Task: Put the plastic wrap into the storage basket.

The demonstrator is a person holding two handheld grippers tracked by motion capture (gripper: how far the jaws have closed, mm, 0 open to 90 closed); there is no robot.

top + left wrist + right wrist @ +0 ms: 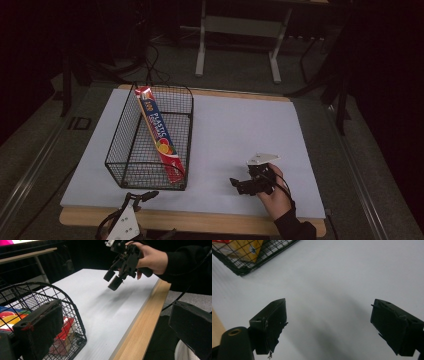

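Observation:
A black wire basket stands on the left part of the white sheet. A long box of plastic wrap leans lengthwise inside it, its red end up at the far rim. My right gripper hovers low over the sheet near the front edge, right of the basket, held by a hand. In the right gripper view its jaws stand wide apart around the gripper's midpoint, open and with nothing between them. My left gripper sits at the basket's near corner; its midpoint lies between widely spread, open jaws.
The white sheet covers a wooden table whose bare edge runs along the front. In the left gripper view the right gripper hangs above the sheet, beyond the basket's rim. Table legs and cables stand on the dark floor behind.

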